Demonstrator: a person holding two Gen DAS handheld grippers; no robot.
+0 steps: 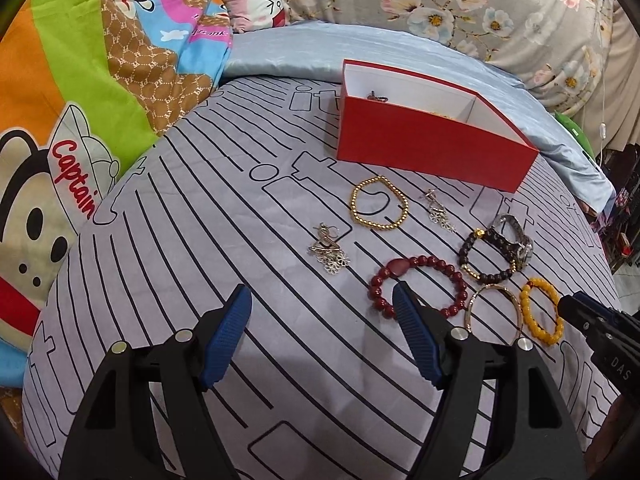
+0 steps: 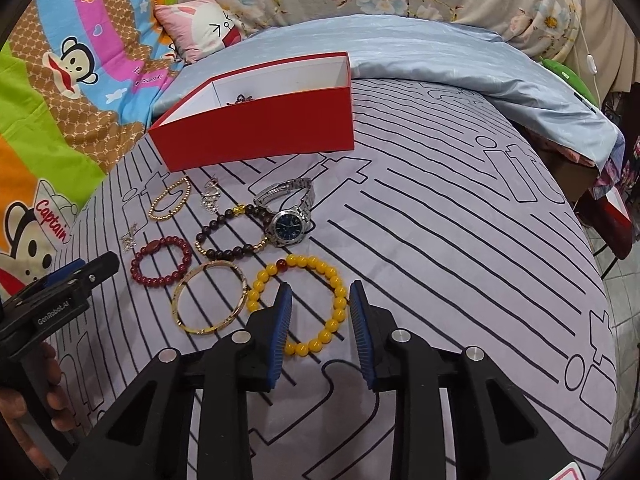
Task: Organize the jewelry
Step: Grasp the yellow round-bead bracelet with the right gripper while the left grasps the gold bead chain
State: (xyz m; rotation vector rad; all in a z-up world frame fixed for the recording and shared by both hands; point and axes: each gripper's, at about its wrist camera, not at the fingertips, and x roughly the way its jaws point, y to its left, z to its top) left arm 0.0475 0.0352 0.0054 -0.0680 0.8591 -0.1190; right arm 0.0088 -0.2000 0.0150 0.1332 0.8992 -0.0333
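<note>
A yellow bead bracelet (image 2: 316, 262) lies on the striped sheet, and its right arc runs between the fingers of my right gripper (image 2: 320, 288). The pads stand apart from the beads, so this gripper is open. Left of it lie a gold bangle (image 2: 208, 330), a dark red bead bracelet (image 2: 160, 284), a dark brown bead bracelet (image 2: 224, 255) and a steel watch (image 2: 290, 224). My left gripper (image 1: 322, 292) hangs open and empty over the sheet, its right fingertip just in front of the red bracelet (image 1: 436, 260). Behind stands an open red box (image 1: 432, 148) with a dark piece inside.
A gold bead bracelet (image 1: 376, 226) and two silver flower earrings (image 1: 330, 254) (image 1: 438, 212) lie between my left gripper and the box. A blue quilt (image 1: 304, 48) and cartoon bedding (image 1: 60, 80) ring the sheet; the bed edge drops off at the right.
</note>
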